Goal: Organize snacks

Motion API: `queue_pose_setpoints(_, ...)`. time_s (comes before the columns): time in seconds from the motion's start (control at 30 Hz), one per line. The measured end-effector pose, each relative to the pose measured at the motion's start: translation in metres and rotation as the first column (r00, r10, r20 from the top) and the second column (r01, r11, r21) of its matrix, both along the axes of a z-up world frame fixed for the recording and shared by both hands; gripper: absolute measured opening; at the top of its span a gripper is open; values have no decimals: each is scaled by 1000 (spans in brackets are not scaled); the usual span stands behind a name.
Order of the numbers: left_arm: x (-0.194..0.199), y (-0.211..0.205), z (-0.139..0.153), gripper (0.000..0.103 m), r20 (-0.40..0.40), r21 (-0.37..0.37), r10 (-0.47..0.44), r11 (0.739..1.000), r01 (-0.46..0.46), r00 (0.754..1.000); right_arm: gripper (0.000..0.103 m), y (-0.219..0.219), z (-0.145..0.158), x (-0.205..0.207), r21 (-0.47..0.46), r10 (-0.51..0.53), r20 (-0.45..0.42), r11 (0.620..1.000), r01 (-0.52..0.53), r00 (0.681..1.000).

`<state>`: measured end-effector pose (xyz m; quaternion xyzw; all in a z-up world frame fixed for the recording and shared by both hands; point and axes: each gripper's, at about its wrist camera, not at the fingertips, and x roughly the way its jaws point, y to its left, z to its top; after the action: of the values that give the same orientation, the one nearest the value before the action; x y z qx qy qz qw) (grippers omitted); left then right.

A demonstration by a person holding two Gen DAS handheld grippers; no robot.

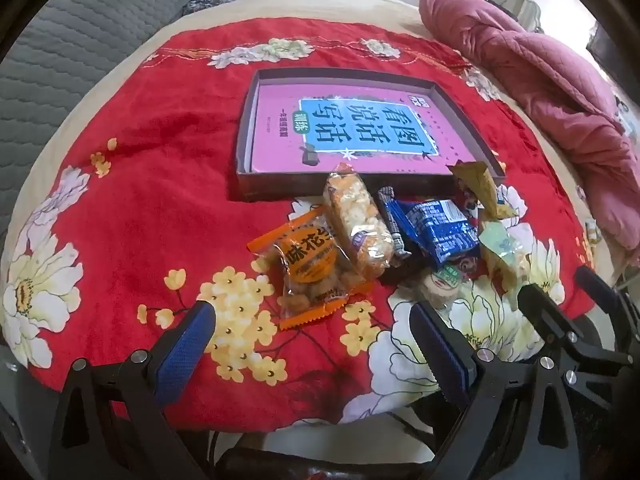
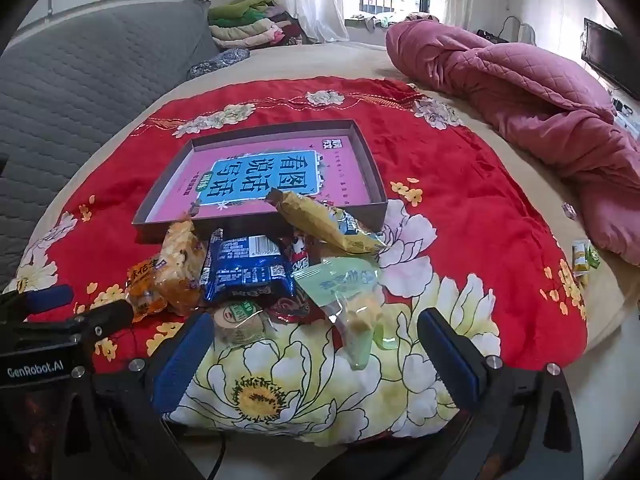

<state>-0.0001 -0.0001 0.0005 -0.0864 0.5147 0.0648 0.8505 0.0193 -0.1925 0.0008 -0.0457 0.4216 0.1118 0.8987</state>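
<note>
A heap of snack packets lies on a red flowered cloth just in front of a shallow dark tray lined with a pink book cover. The heap holds an orange packet, a puffed-rice bar, a blue packet, a yellow wrapper and a pale green packet. My left gripper hovers open before the orange packet, holding nothing. My right gripper stands open near the green packet and a small round cake. The left gripper also shows at the right wrist view's left edge.
A crumpled pink quilt lies along the right side of the bed. A grey quilted headboard rises on the left, with folded clothes behind. A small yellow-green carton lies off the cloth at right.
</note>
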Motion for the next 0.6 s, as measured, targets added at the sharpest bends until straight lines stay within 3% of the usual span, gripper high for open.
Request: queue_pose_setpoints(0.6, 0, -5, -5, 97, -15, -7, -10, 1000, 10, 1000, 102, -2, -1, 1, 4, -7, -6, 1000, 7, 1000)
